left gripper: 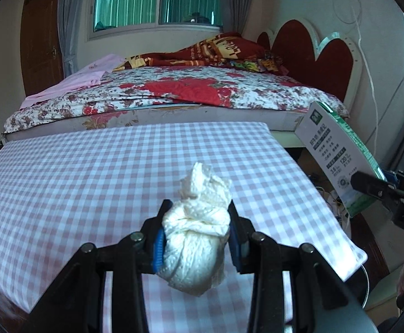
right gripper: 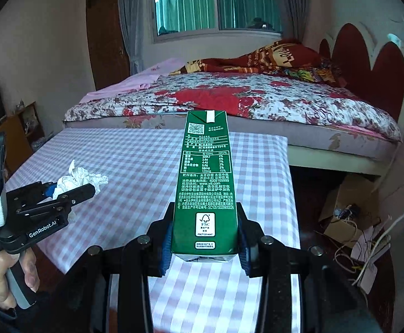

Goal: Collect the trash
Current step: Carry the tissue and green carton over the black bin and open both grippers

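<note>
Soft daylight from the window (left gripper: 157,0) leaves both fisheye pictures rather dim, with glare on the desk (left gripper: 349,260) corner, black vignetted corners, bowed edges, and the near tongs (right gripper: 204,247) perhaps slightly out of focus.

Table top: The checked cloth (left gripper: 77,172) is lying flat and bare ahead of me, so I am finding lots of room there.
Far side: The bed (left gripper: 174,94) is blocking the way just past the table.
Right side: The floor is holding a cardboard box (right gripper: 346,211) and tangled wires (right gripper: 368,255), crowding that gap.
</note>
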